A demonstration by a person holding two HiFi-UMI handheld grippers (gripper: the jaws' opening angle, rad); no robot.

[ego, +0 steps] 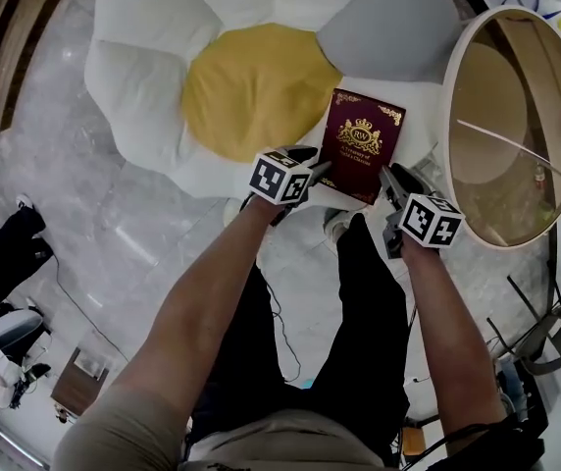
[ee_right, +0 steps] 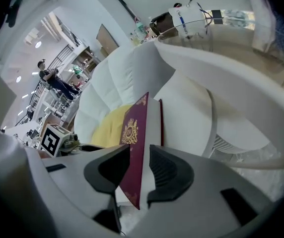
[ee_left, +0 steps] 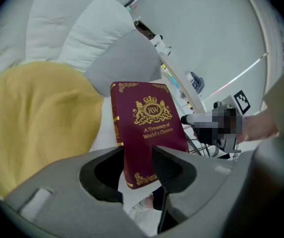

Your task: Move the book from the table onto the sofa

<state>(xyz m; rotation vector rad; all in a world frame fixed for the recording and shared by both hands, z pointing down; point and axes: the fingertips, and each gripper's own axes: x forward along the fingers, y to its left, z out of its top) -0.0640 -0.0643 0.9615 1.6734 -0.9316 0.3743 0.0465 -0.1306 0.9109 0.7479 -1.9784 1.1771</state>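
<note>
A person in black trousers (ego: 359,341) stands at the bottom of the frame with both bare arms stretched forward. The left forearm (ego: 202,302) runs diagonally from lower left toward the centre. The right forearm (ego: 442,312) rises almost straight, right of centre. Both hands sit behind the rigs' marker cubes, the left marker cube (ego: 280,177) and the right marker cube (ego: 431,219).

The left tongs (ee_left: 138,168) close on the near end of the book (ego: 362,145), one jaw against the spine side and the other overlapping the cover's edge. The right tongs (ee_right: 139,175) clamp the same book across its thickness. One jaw presses the maroon cover and the other the far side, so the volume shows edge-on between them.

The book is maroon with a gold crest and corner ornaments. It lies cover up at centre frame over a white petal of the flower-shaped sofa (ego: 143,77), just beside the yellow centre cushion (ego: 256,91) and below a grey petal (ego: 388,18). Its near end juts past the sofa's edge. Whether it rests on the cushion or hangs just above it cannot be told.

At the right of the frame, just beside the sofa, stands the round tabletop (ego: 516,106), tan with a white rim. Grey marble floor (ego: 114,224) fills the left side, with dark bags (ego: 6,258) at lower left.
</note>
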